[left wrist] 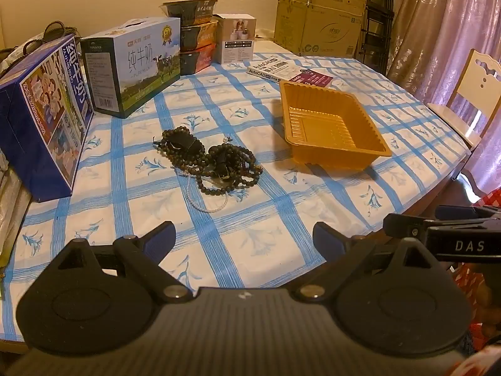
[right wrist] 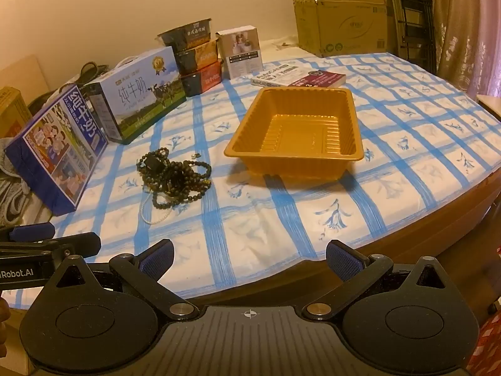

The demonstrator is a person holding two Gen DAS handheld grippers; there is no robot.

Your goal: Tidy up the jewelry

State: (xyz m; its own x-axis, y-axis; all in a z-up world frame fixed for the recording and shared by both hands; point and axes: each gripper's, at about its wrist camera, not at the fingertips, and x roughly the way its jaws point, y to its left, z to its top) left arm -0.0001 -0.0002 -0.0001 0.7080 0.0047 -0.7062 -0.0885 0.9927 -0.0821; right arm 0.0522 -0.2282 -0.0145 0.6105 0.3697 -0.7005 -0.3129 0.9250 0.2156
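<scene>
Both jaws apart, empty: lift one strand off bead pile [left wrist: 208, 163], lower gently into gold tray [left wrist: 332, 148] mid-bench.

We are in a lived-in home, likely a dining corner: our worktop [left wrist: 269, 250] wears a blue-checked floral cloth, milk cartons [left wrist: 131, 65] and stacked snack boxes [left wrist: 197, 40] line the cream wall, a used cardboard box [left wrist: 319, 18] sits at the far edge, patterned curtains [left wrist: 438, 25] hang at the right, and a pale dining chair [left wrist: 472, 94] stands at the worktop's side
</scene>
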